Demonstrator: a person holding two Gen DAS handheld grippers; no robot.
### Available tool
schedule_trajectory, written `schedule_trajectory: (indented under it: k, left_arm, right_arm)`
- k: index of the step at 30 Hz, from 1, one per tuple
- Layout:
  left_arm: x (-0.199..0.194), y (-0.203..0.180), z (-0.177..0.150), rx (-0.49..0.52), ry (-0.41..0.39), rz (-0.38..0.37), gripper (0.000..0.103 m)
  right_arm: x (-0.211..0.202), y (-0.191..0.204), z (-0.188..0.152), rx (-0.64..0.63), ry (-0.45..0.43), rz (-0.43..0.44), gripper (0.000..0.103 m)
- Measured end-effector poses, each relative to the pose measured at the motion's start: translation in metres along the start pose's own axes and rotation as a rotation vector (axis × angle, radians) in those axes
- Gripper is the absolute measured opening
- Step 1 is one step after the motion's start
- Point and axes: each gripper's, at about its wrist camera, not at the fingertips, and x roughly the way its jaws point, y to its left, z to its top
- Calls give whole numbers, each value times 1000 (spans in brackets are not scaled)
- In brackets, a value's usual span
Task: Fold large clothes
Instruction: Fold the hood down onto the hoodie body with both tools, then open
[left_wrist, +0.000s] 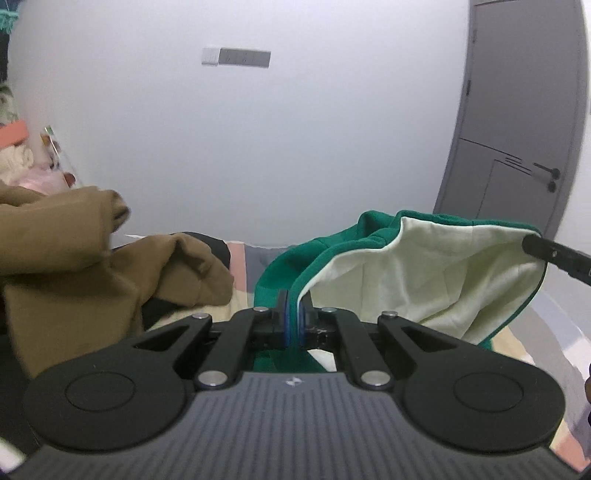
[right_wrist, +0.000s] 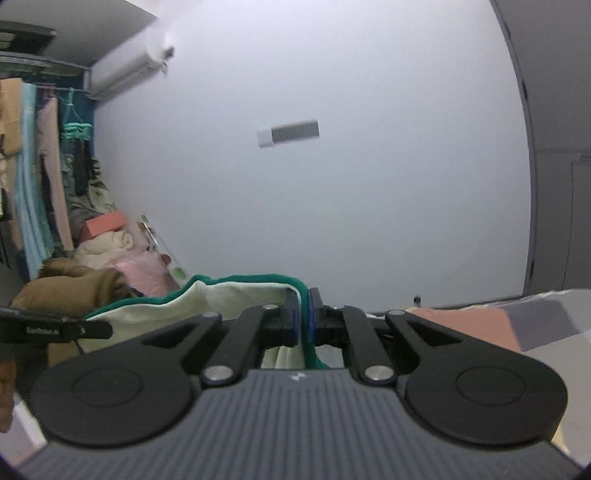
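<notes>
Green garment (left_wrist: 332, 236) with pale cream lining hangs stretched between 2 grippers above the patchwork bedding (left_wrist: 243, 254); its lower part is cut off behind the gripper bodies. Left gripper (left_wrist: 294, 314) is clamped on 1 green edge; right gripper (right_wrist: 303, 314) is clamped on the other edge, with only its black fingertip (left_wrist: 535, 245) showing in the left view. Brown garment (left_wrist: 74, 236), blurred, is heaped just left. White wall (left_wrist: 295, 147) lies ahead, grey door (left_wrist: 517, 129) at right.

Green garment (left_wrist: 325, 243) with pale cream lining, brown coat (left_wrist: 74, 236), grey door (left_wrist: 517, 122), white wall (left_wrist: 258, 147), blue gripper pads (left_wrist: 285, 317)
</notes>
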Motion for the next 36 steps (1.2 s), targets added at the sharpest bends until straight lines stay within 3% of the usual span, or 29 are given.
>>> schedule_trajectory:
  k: [7, 12, 17, 20, 23, 26, 27, 28, 29, 31, 32, 34, 36]
  left_arm:
    - [-115, -22, -73, -11, 5, -5, 5]
    - [-162, -31, -145, -58, 60, -24, 5]
    - [-169, -32, -206, -118, 145, -21, 5]
    - [-165, -31, -227, -127, 204, -14, 5]
    - [-162, -28, -235, -137, 229, -27, 6]
    - [-168, -25, -234, -180, 248, -64, 7]
    - [-168, -23, -232, -191, 255, -77, 9]
    - [-164, -18, -230, -195, 255, -87, 19]
    - [-168, -18, -229, -200, 253, -93, 36]
    - [-179, -18, -226, -208, 244, -102, 54]
    - [-180, -19, -222, -200, 237, -101, 54]
    - [-189, -22, -217, -194, 227, -118, 55]
    - [-196, -24, -214, -202, 210, -156, 55]
  right_arm:
    - [-115, 30, -26, -35, -29, 10, 7]
    - [-177, 54, -71, -76, 8, 29, 7]
    - [-210, 65, -127, -65, 113, 37, 7]
    - [-212, 64, -157, -48, 199, 30, 8]
    - [-206, 58, -182, -21, 301, 13, 8]
    - [-199, 54, -188, 1, 331, -1, 10]
    - [-199, 51, -187, 25, 334, 8, 10]
    - [-200, 50, -188, 42, 343, 14, 11]
    - [-204, 48, -189, 53, 348, 15, 13]
    - [-213, 49, -192, 69, 347, 27, 20]
    - [-216, 47, -193, 79, 348, 34, 35]
    - [-224, 44, -192, 112, 331, 59, 55]
    - [-233, 43, -189, 146, 306, 86, 57]
